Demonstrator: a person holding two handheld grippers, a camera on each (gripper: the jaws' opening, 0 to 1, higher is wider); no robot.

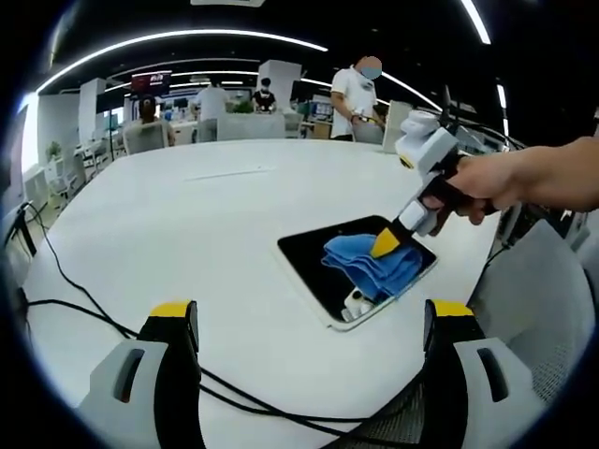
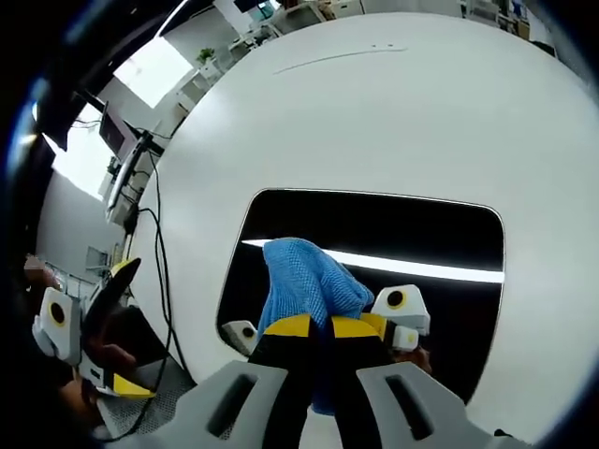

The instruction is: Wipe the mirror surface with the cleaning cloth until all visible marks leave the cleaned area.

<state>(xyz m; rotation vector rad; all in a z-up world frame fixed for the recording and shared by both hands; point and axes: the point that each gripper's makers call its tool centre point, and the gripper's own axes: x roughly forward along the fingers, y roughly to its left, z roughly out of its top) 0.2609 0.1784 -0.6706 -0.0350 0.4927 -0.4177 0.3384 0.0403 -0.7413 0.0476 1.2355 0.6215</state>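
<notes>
A large open office with strip lights overhead and people standing at desks in the upper part of the frame forms the backdrop of the left gripper view, and a broad white worktop [image 1: 187, 215] spreads across the middle. Right of centre lies the mirror [image 1: 318, 257], flat on the worktop with its dark glass facing up, so it can be wiped from above. The blue cleaning cloth [image 1: 370, 267] sits bunched on its right half, pressed down by the right claw [image 1: 386, 243], which a hand [image 1: 510, 182] brings in from the upper right. The left claw [image 1: 314, 323] rises at the bottom of the frame with its jaws spread wide and nothing between them, well short of the mirror, probably kept back to leave the wiping path free; black cables [image 1: 94, 313] trail across the worktop at lower left. In the right gripper view the mirror [image 2: 449, 238] fills the centre, a bright light streak reflected in it, and the right claw [image 2: 323, 327] at bottom centre is clenched on the cleaning cloth [image 2: 304, 281], holding it against the glass at the lower left of the mirror. The left claw [image 2: 98, 337] waits at the lower left edge.
</notes>
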